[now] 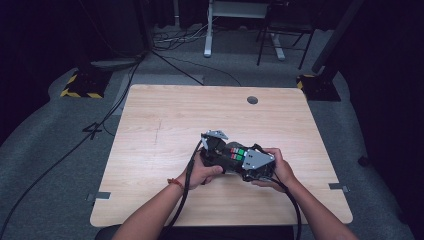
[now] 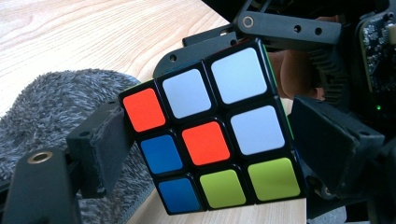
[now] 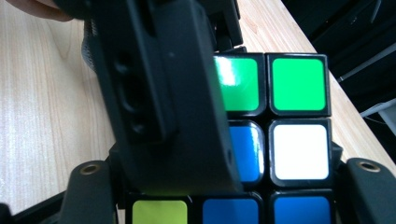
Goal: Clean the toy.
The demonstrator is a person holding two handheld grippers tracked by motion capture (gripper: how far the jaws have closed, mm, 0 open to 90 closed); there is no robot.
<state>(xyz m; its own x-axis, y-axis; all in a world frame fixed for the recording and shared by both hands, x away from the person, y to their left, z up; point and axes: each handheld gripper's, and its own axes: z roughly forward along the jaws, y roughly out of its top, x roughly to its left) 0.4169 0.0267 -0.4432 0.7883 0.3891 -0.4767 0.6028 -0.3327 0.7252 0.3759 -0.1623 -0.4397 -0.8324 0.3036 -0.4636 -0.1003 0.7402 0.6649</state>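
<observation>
A scrambled Rubik's cube (image 1: pixel 236 153) is held just above the middle of the wooden table (image 1: pixel 165 125), between two hand-held grippers. My left gripper (image 1: pixel 226 151) comes at it from the left, my right gripper (image 1: pixel 245 159) from the right. In the left gripper view the cube (image 2: pixel 210 135) sits tilted between both padded jaws, showing white, orange, blue and yellow-green stickers. In the right gripper view the cube (image 3: pixel 289 126) shows green, white and blue stickers. There the other gripper's black jaw crosses its face, and my right gripper's own jaws flank the cube low down.
A round cable hole (image 1: pixel 252 100) sits near the table's far edge. Black cables (image 1: pixel 186 185) trail from the grippers over the front edge. Yellow-and-black stand bases (image 1: pixel 80 90) and a white desk leg (image 1: pixel 207 30) stand on the grey carpet beyond. Something grey and fuzzy (image 2: pixel 46 107) lies beside the left jaw.
</observation>
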